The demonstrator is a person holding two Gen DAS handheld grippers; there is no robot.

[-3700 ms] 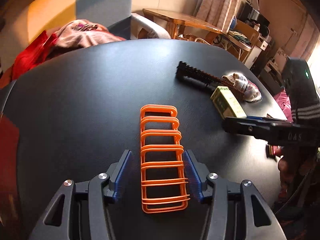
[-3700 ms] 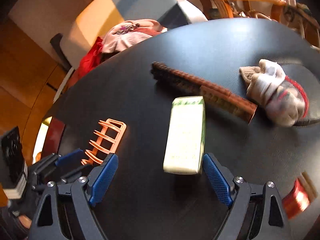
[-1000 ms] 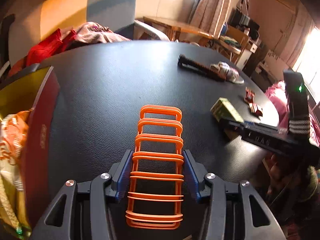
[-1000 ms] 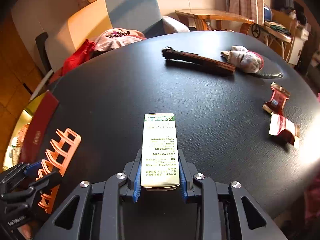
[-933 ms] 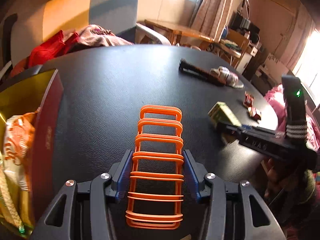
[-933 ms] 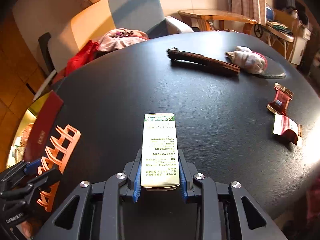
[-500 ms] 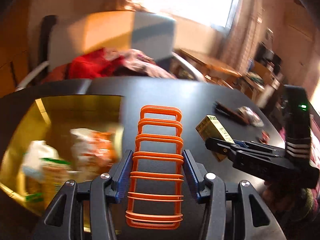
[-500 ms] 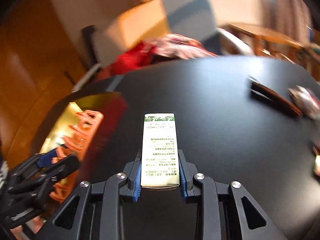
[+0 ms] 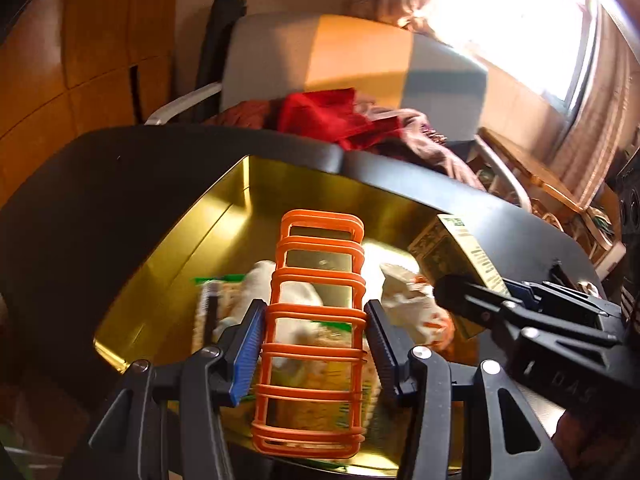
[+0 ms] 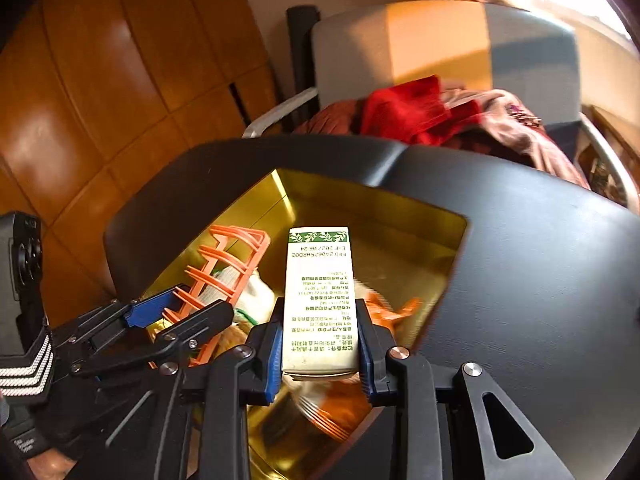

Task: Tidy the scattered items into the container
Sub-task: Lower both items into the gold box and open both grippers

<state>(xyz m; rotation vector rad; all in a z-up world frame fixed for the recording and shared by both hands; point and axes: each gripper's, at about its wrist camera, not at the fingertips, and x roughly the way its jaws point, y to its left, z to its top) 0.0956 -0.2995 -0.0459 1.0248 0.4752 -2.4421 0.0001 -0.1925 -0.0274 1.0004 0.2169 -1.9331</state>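
Black table (image 9: 100, 184), gold box (image 9: 176, 264), orange rack (image 9: 316, 320) lengthwise fwd in left tool (image 9: 314, 344)

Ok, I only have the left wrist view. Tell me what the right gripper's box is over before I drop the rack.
Observer: In the right wrist view the box is clamped on both sides by the right gripper, and its far end is over the gold container.
Operator: Now check my rack from that side.
Observer: The orange rack, held by the left gripper, is tilted over the container's left part, above a white item.
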